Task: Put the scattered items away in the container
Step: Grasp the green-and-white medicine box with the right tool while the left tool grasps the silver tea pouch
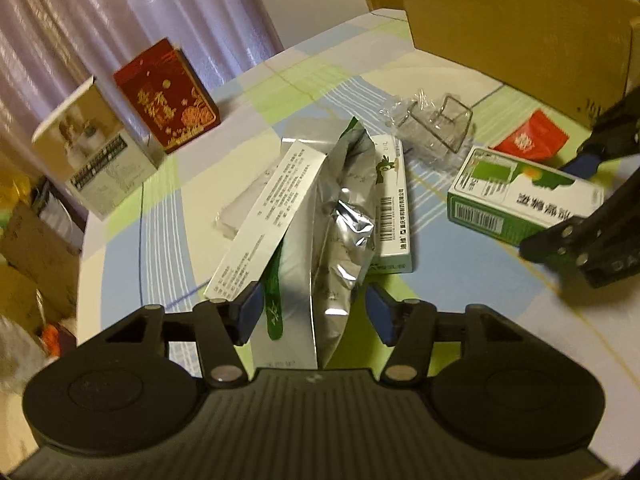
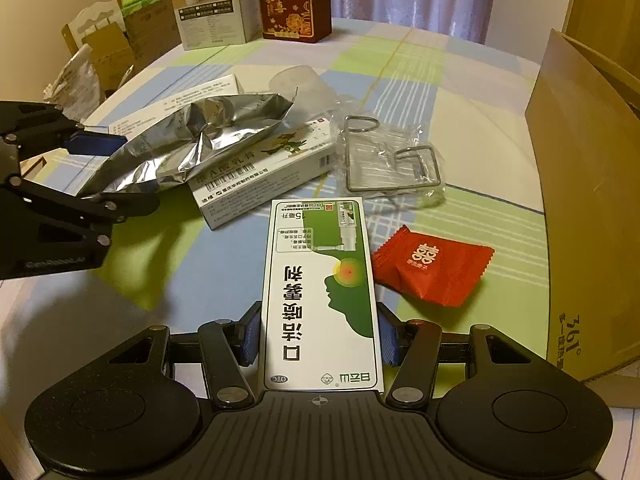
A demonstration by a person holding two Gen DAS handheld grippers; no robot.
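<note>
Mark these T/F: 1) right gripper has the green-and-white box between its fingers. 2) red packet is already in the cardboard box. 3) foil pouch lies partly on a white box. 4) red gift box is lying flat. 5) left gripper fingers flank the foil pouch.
1) True. The right gripper has the green-and-white box between its fingers, pads at its sides.
2) False. The red packet lies on the tablecloth, beside the cardboard box.
3) True. The foil pouch overlaps the white box.
4) False. The red gift box stands upright at the table's far edge.
5) True. The left gripper has the pouch between its fingers; whether they press it is unclear.
</note>
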